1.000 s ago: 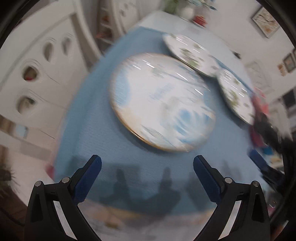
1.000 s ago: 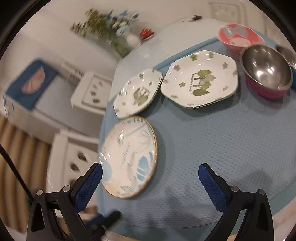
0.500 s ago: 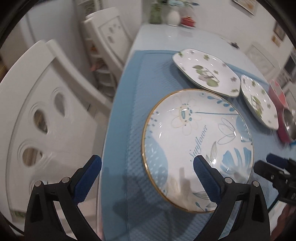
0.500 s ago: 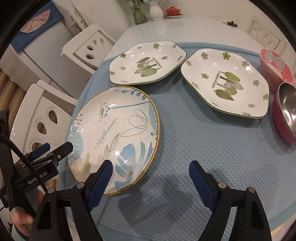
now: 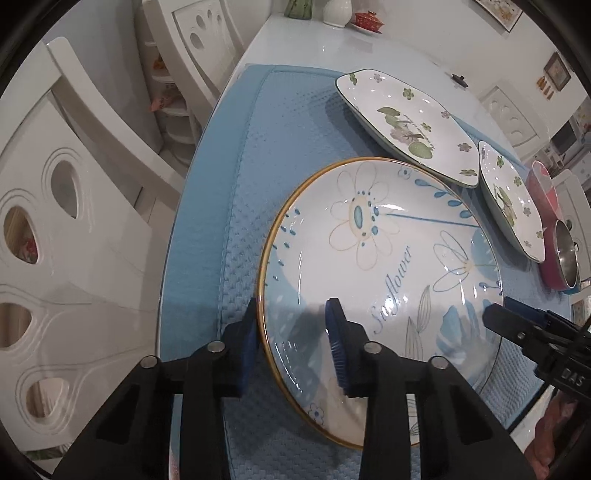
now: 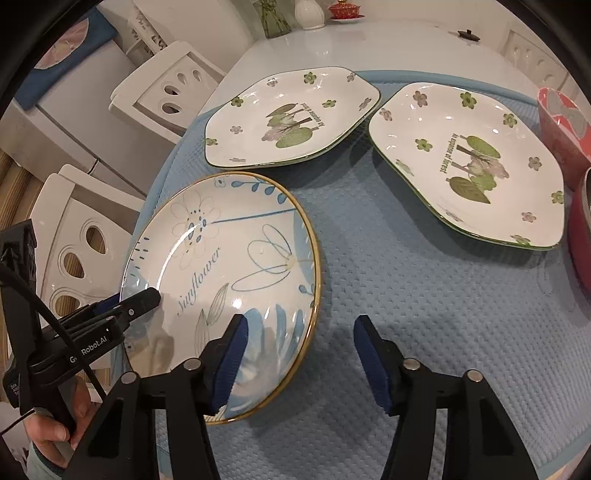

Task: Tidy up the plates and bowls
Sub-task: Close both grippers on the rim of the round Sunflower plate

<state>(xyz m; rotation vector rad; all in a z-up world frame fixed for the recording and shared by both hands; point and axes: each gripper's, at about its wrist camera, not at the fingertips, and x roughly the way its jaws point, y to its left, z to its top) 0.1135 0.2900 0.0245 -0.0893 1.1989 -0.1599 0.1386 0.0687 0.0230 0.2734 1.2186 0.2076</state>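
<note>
A round gold-rimmed "Sunflower" plate [image 5: 388, 273] [image 6: 229, 258] lies on the blue mat, its left side tilted up. My left gripper [image 5: 293, 339] is shut on its left rim, one finger under, one on top; it also shows in the right wrist view [image 6: 136, 301]. My right gripper [image 6: 299, 354] is open, straddling the plate's right rim; it also shows in the left wrist view [image 5: 517, 325]. Two white hexagonal plates with green leaves [image 6: 291, 118] [image 6: 469, 162] lie behind. A red bowl [image 6: 557, 122] and a steel-lined bowl [image 6: 580, 229] stand at the right.
The blue mat [image 6: 424, 295] covers the near part of a white table [image 6: 351, 40]. White chairs [image 5: 74, 221] [image 6: 162, 88] stand along the left edge. A vase and small pots [image 6: 310, 14] sit at the far end.
My left gripper moved in and shut on the round plate's left rim. My right gripper moved closer, narrowed, and now straddles the plate's right rim.
</note>
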